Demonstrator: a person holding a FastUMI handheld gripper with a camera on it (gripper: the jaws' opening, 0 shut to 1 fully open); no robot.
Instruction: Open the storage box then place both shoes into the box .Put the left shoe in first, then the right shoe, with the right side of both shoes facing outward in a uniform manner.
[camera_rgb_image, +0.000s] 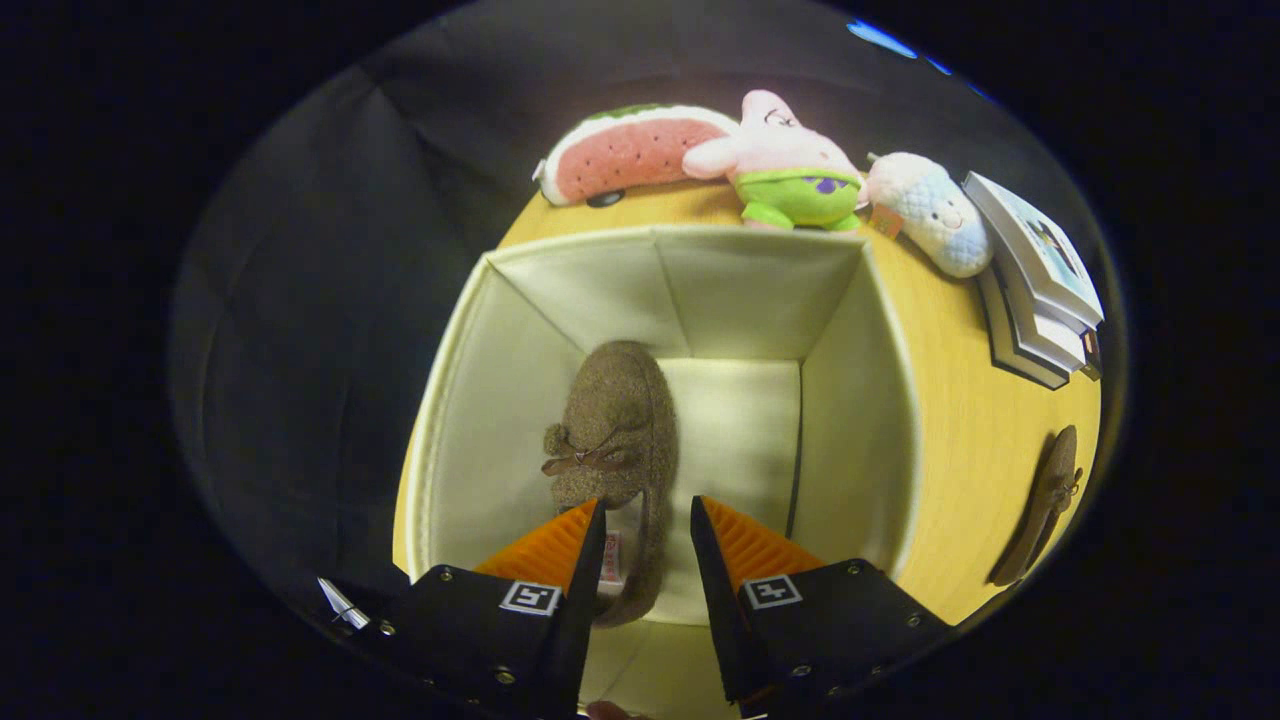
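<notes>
Gripper view, looking down into the open box (860, 420), a cream fabric bin standing on a yellow wooden table (960, 420). The gripper (648, 520) hangs over the near rim with its fingers parted by a moderate gap and holding nothing; the shoe's heel rim shows in that gap, not touched by either finger.

One brown shoe (615, 430) lies on the box floor, toe toward the far wall, its bow facing up. It sits close along the left wall; the floor to its right, up to the right wall, is bare and makes the wider free strip. A dark seam line runs down the foot of the right wall. The far wall shows a vertical fold at mid-width.

The second shoe (1045, 500) lies on the table to the right of the box, well apart from its right wall and close to the table's right edge. Open tabletop separates the two.

Beyond the far rim, three plush toys stand in a row along the table's back edge: a watermelon slice (625, 155), a pink starfish (790, 160) and a white lamb (930, 210). A stack of books (1035, 280) lies at the far right corner, just beside the lamb. The box's left wall runs close to the table's left edge, with dark cloth beyond.
</notes>
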